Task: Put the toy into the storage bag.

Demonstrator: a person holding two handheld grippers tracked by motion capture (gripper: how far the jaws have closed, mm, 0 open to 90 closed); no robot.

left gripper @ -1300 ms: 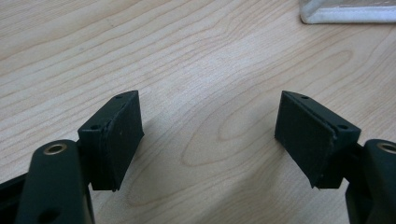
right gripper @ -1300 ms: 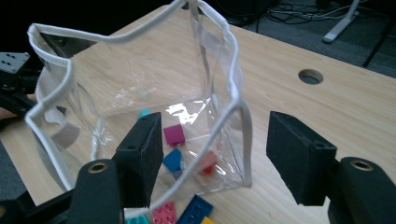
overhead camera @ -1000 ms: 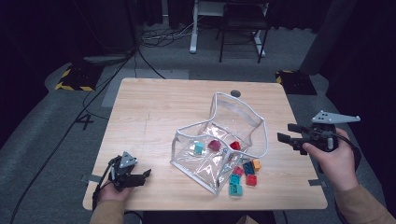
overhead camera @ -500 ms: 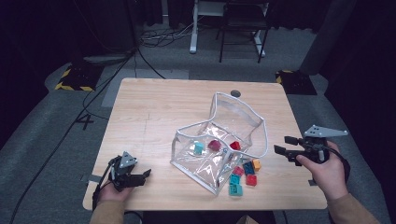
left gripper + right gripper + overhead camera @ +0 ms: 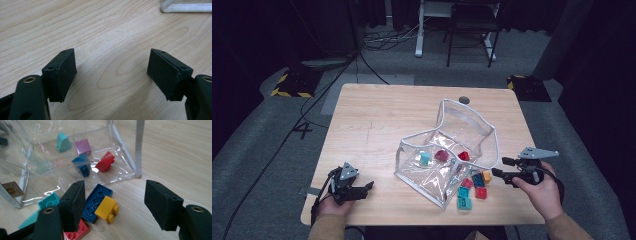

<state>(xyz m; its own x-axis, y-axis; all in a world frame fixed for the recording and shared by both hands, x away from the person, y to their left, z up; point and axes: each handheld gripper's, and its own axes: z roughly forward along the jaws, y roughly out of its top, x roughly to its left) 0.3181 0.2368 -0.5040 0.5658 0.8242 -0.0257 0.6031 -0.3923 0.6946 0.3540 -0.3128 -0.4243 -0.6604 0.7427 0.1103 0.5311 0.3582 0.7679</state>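
Observation:
A clear plastic pouch [image 5: 472, 127] with white trim lies open mid-table, holding a teal brick [image 5: 425, 158], a dark red one [image 5: 441, 155] and a red one [image 5: 463, 156]. Loose bricks lie in front of it: blue [image 5: 477, 179], yellow [image 5: 486, 176], red [image 5: 481, 193], teal [image 5: 464, 202]. My right gripper [image 5: 501, 167] is open just right of them. In the right gripper view its jaws [image 5: 113, 202] stand around the yellow brick [image 5: 106, 207] without touching it, next to a blue plate [image 5: 96, 201]. My left gripper [image 5: 367, 187] rests open at the front left, over bare wood [image 5: 112, 72].
The wooden table [image 5: 382, 115] has bare room on its left and far side. A small dark disc [image 5: 464, 100] sits near the far edge. The pouch's corner [image 5: 185, 6] lies ahead of the left gripper. Chair and desk legs stand on the floor beyond.
My right gripper has come down and to the left, from off the table's right edge to beside the loose bricks. The left gripper has stayed put.

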